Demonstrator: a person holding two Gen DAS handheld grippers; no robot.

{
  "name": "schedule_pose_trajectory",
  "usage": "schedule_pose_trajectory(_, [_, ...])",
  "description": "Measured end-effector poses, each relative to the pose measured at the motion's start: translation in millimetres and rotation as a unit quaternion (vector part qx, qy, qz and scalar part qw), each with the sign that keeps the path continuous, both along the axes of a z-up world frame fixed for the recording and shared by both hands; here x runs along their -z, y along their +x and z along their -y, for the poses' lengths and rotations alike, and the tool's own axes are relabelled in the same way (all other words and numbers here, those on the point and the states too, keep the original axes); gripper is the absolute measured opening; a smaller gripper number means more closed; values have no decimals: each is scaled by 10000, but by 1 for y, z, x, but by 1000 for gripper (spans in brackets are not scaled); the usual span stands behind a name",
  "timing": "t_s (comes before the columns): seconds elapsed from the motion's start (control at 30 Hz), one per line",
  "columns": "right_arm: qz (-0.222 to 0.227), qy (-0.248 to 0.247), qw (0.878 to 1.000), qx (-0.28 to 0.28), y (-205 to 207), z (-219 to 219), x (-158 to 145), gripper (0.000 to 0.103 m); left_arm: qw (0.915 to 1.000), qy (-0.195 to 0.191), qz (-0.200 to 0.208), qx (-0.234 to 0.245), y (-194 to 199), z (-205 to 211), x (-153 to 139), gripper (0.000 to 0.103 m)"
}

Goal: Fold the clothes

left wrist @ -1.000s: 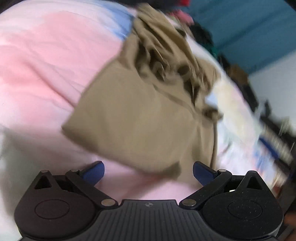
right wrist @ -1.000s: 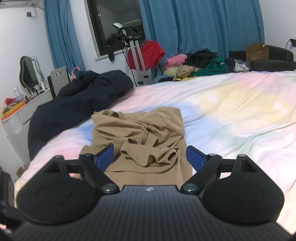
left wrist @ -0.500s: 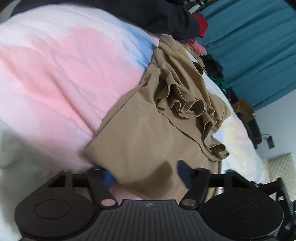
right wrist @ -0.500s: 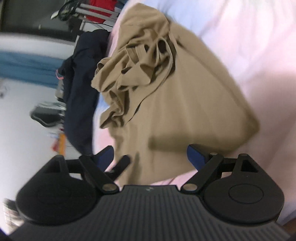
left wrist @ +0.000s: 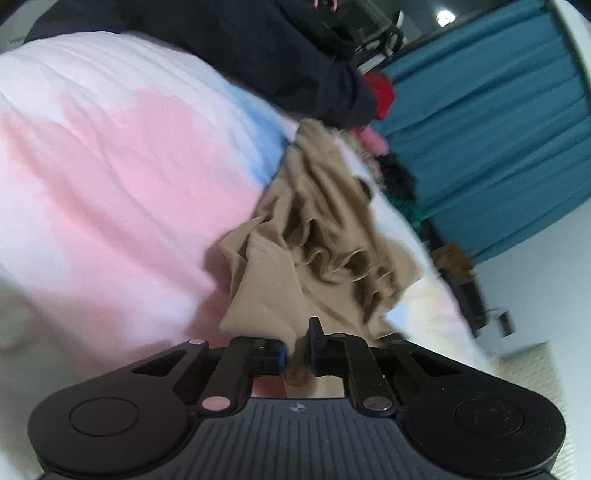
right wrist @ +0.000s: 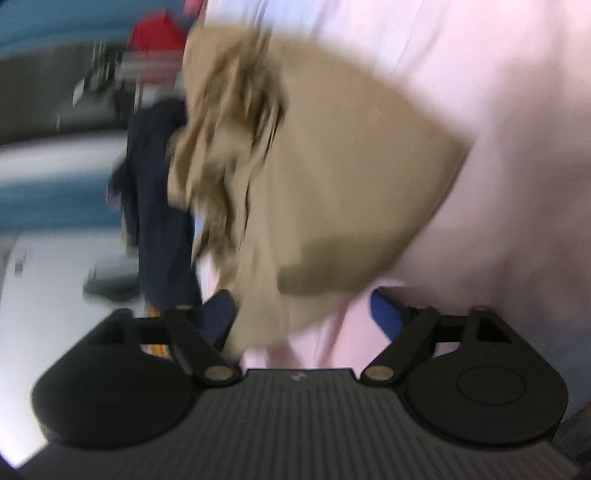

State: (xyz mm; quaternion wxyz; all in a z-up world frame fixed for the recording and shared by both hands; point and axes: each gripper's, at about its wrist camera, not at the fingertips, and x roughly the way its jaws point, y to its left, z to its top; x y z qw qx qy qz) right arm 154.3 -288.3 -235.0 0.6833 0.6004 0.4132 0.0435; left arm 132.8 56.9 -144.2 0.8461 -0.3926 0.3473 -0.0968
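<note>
Left wrist view first: the left gripper (left wrist: 297,349) has just been closing, and its jaws are now pinched together on a bunched edge of the tan garment (left wrist: 295,251), cloth squeezed right between the blue pads (left wrist: 281,355). The garment lies crumpled on the pastel bedspread (left wrist: 110,177), its near flap pulled toward the claw, its rumpled folds piled further back. Beyond it sits a dark navy garment (left wrist: 258,48) along the bed's far edge, with a red item (left wrist: 382,96) and a pink item (left wrist: 373,142) near the teal curtain (left wrist: 498,129). Over to the right wrist view, which is heavily blurred: the right gripper (right wrist: 301,314) has its jaws standing wide apart, though they have just been narrowing a little. The tan garment (right wrist: 332,177) spreads out ahead, and its near corner droops down into the gap, right against the left-hand blue pad (right wrist: 218,314); the other pad stands clear of the cloth over pink bedspread (right wrist: 498,110), so nothing is clamped here. The dark navy garment (right wrist: 159,206) shows at the left of this view, a red shape (right wrist: 159,33) above it.
</note>
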Motion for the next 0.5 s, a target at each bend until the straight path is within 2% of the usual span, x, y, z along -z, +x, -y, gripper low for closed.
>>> schedule_pose_trajectory(0.07, [-2,-108,9995,299,-1,9,-1,76,9998,-1,188,31,-2,2,-5,11])
schedule_pose_trajectory(0.1, [-38,-142,9993,333,0,10,0,69,9996,27,268,40,-3,3,-8,11])
schedule_pose_trajectory(0.17, [-120,-209,9990,375,1,12,1,52,9995,35,318,51,-3,5,-10,10])
schedule_pose_trajectory(0.2, [-123,-328,9987,368,2,13,0,34,9995,15,320,41,-3,5,-10,10])
schedule_pose_trajectory(0.23, [-120,-461,9982,356,3,13,-2,21,9995,-15,321,31,-3,5,-10,10])
schedule_pose_trajectory(0.33, [186,-791,9961,354,1,21,-14,12,9990,-79,434,-5,-4,3,-13,9])
schedule_pose_trajectory(0.5, [1036,-1307,9850,435,-7,23,-53,8,9964,72,843,-6,-18,8,-38,7])
